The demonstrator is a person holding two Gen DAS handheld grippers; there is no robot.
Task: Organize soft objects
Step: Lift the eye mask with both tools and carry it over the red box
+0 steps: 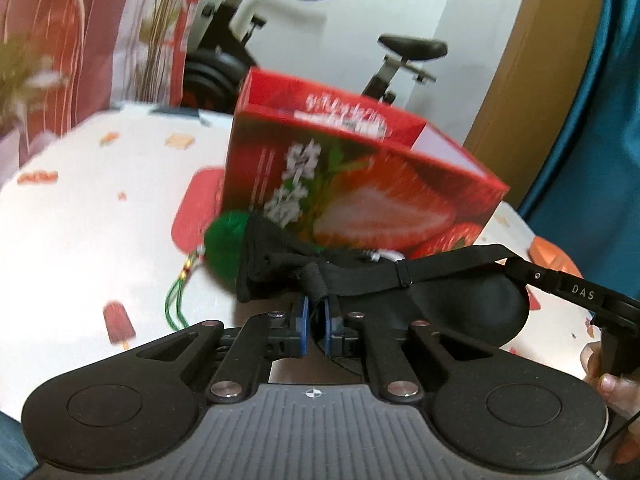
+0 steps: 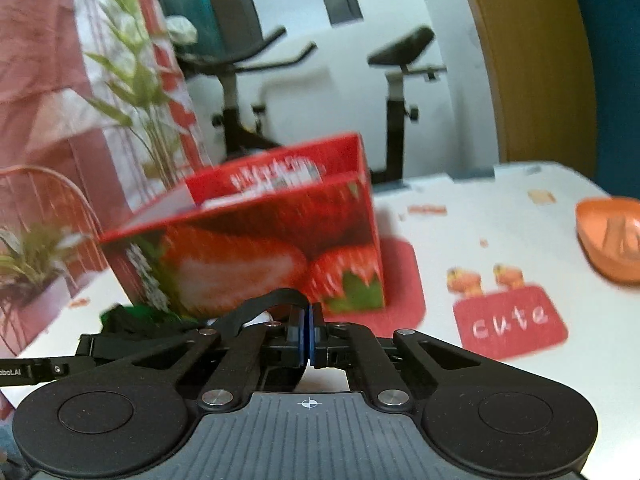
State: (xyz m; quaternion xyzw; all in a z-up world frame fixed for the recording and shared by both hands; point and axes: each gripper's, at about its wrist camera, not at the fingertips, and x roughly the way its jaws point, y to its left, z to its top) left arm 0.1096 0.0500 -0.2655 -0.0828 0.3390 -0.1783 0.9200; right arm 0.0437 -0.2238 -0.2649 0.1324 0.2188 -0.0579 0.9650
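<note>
Left gripper [image 1: 316, 312] pinches the black fabric eye mask [image 1: 460, 312]; right gripper [image 2: 307, 322], marked "DAS", pinches its black elastic strap [image 2: 260, 306]. The white tablecloth [image 2: 500, 240] bears a "cute" patch [image 2: 510, 320].

both tools share one build: black linkage arms with round silver screws, blue pads, and a grey ribbed base with a white crosshair. the right gripper [image 1: 520, 268] bears white "das" lettering; bare fingers [image 1: 600, 376] show beside it.
</note>
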